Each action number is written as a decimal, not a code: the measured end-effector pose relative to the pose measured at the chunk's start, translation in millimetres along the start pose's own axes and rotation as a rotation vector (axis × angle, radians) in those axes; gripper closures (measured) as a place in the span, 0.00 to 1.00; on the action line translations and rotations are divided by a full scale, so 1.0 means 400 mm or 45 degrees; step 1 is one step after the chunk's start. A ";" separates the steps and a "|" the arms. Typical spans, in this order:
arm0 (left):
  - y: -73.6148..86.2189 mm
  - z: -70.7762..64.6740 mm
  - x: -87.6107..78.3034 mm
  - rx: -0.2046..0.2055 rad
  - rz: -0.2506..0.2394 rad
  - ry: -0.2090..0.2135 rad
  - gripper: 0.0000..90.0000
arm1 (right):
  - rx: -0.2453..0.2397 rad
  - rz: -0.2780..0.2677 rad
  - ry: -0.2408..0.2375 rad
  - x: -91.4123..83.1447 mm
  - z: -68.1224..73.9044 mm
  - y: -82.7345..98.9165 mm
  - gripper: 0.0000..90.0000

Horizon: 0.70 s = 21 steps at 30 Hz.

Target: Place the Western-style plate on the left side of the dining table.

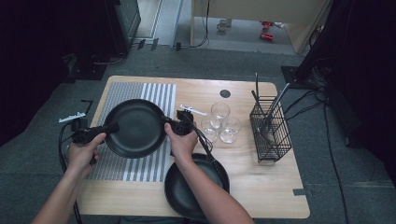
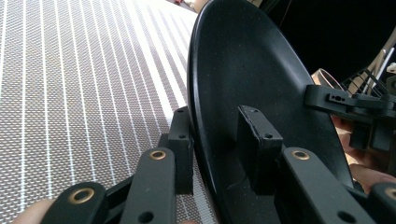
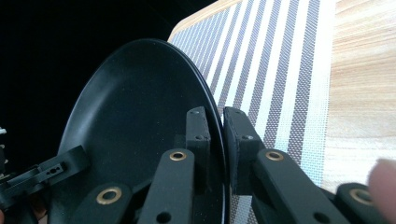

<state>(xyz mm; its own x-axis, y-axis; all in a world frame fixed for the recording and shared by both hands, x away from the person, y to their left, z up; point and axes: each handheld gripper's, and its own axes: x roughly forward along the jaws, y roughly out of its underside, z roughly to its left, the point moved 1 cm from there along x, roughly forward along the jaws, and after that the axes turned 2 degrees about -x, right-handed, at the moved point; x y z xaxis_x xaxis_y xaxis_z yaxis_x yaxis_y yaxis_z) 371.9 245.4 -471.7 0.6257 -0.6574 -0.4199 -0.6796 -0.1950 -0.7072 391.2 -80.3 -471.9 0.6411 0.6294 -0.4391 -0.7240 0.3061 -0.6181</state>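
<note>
A black round plate [image 1: 134,127] is held level above the striped placemat [image 1: 144,165], one gripper on each side. My left gripper [image 1: 111,128] is shut on its left rim, and my right gripper [image 1: 166,122] is shut on its right rim. In the left gripper view the plate [image 2: 252,70] stands edge-on between the jaws of the left gripper [image 2: 219,144], with one pad under it and one inside it. In the right gripper view the right gripper [image 3: 222,135] pinches the thin rim of the plate [image 3: 135,112] over the placemat [image 3: 280,60].
A second black plate [image 1: 187,191] lies at the front edge of the wooden table [image 1: 261,186], under my right forearm. Three clear glasses [image 1: 219,123] stand right of the grippers. Farther right stands a black wire basket [image 1: 271,130] with utensils. A small white part [image 1: 192,110] lies behind the right gripper.
</note>
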 end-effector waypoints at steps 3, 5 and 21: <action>-0.006 0.008 0.002 -0.008 -0.002 -0.008 0.77 | 0.011 0.002 -0.001 0.011 0.000 0.000 0.92; -0.008 0.010 0.004 -0.007 -0.001 -0.012 0.77 | 0.021 0.003 -0.003 0.019 -0.003 0.002 0.92; -0.018 0.049 0.042 -0.041 0.027 -0.033 0.77 | 0.075 0.045 0.018 0.068 -0.033 -0.005 0.91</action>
<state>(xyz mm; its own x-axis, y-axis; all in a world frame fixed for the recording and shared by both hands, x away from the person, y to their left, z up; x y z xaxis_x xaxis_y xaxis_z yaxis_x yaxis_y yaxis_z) 394.7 250.1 -484.8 0.6205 -0.6424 -0.4497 -0.7046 -0.2050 -0.6793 413.6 -73.2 -491.2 0.6180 0.6305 -0.4697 -0.7599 0.3258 -0.5626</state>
